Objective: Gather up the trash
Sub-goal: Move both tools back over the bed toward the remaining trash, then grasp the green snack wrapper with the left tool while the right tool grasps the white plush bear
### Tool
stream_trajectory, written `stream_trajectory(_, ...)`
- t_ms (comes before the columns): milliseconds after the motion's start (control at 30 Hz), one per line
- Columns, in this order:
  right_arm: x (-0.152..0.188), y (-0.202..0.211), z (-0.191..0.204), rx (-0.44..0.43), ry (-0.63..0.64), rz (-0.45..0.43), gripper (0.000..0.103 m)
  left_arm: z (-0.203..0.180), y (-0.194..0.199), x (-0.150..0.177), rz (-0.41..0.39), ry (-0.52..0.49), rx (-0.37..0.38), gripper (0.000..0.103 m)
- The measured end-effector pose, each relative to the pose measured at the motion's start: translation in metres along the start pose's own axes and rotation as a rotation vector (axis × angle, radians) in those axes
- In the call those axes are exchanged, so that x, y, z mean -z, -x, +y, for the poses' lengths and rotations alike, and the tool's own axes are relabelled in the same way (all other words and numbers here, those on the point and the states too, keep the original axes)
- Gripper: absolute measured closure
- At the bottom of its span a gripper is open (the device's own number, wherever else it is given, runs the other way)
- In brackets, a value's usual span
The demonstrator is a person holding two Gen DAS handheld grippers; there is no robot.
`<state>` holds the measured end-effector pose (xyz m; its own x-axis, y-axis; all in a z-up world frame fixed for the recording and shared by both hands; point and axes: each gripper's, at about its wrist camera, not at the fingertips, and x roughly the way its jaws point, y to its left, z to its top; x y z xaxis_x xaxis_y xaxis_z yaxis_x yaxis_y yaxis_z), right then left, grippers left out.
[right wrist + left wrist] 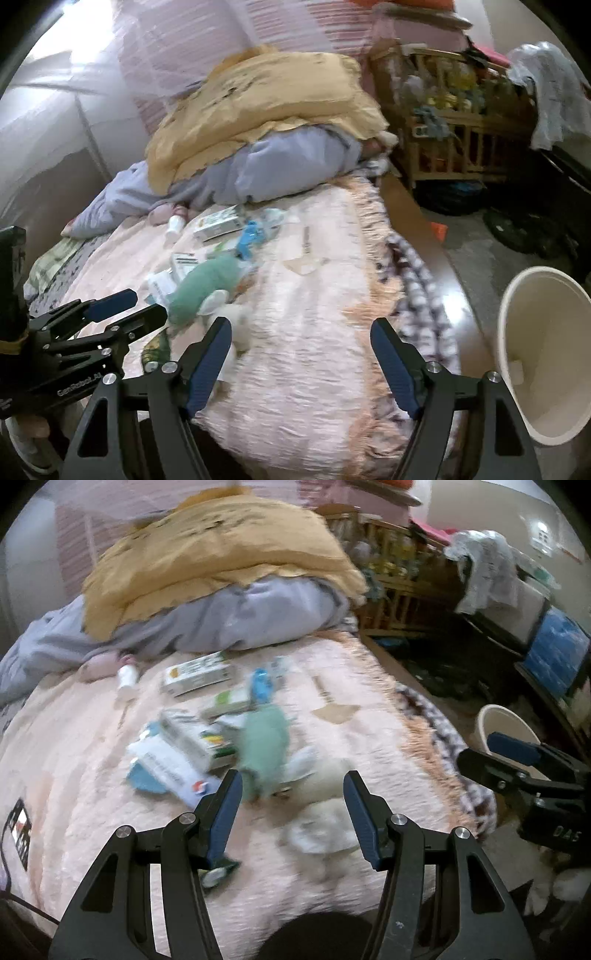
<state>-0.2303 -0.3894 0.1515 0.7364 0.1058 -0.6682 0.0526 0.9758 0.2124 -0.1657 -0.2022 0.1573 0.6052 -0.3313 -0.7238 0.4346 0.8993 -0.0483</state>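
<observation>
Your left gripper and right gripper both hung unclenched and empty over the pink bedspread. Beyond them lay crumpled tissues, then scattered boxes. The cream bin stood beside the bed, right.

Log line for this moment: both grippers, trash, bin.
left gripper: open, empty | right gripper: open, empty | trash pile: on bed | bin: beside bed, nearly empty
</observation>
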Motion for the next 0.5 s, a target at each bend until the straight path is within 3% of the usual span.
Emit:
stream_trajectory(267,0.002,-0.018,0.034,-0.028,0.073,0.045,0.021,0.06,0.009,0.023,0.011,0.076,-0.069,0.047)
stream_trajectory(500,0.008,-0.047,0.05,-0.052,0.112,0.112,0.019,0.102,0.006,0.057,0.092,0.159,-0.055,0.047)
